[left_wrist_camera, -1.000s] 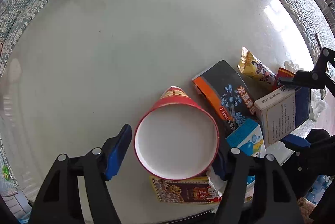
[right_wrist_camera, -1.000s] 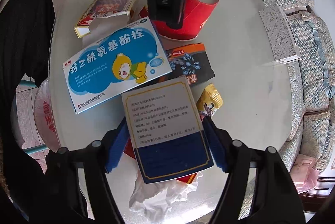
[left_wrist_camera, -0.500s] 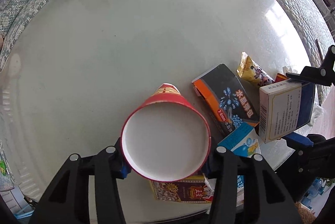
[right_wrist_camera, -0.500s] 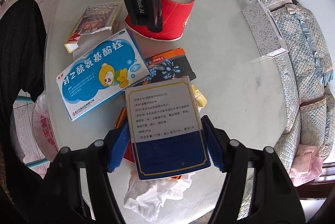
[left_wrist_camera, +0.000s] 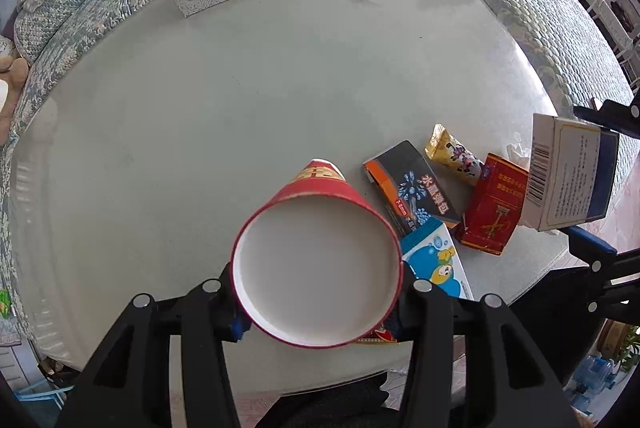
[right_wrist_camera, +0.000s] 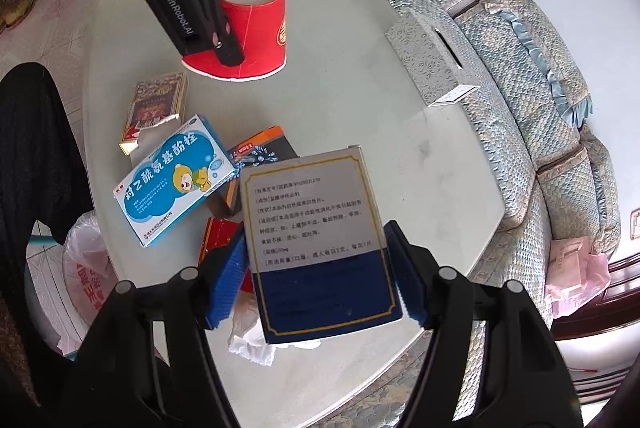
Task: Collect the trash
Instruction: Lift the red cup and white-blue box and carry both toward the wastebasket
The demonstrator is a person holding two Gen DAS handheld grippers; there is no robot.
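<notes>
The left gripper (left_wrist_camera: 316, 292) clamps the red paper cup (left_wrist_camera: 320, 268); the right gripper (right_wrist_camera: 316, 276) clamps the white-and-blue box (right_wrist_camera: 320, 244).

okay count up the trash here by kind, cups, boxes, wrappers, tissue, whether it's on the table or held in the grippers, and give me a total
Paper cups: 1, red cup.
Cardboard boxes: 5.
Snack wrappers: 1.
Crumpled tissue: 1.
Total: 8

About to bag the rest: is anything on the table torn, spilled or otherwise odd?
Nothing spilled. The gold-edged red carton on the table has a ragged, torn-open end flap. A crumpled white tissue lies near the table's edge, under the blue-and-white box that the right gripper holds. The red paper cup in the left gripper looks empty.
</notes>
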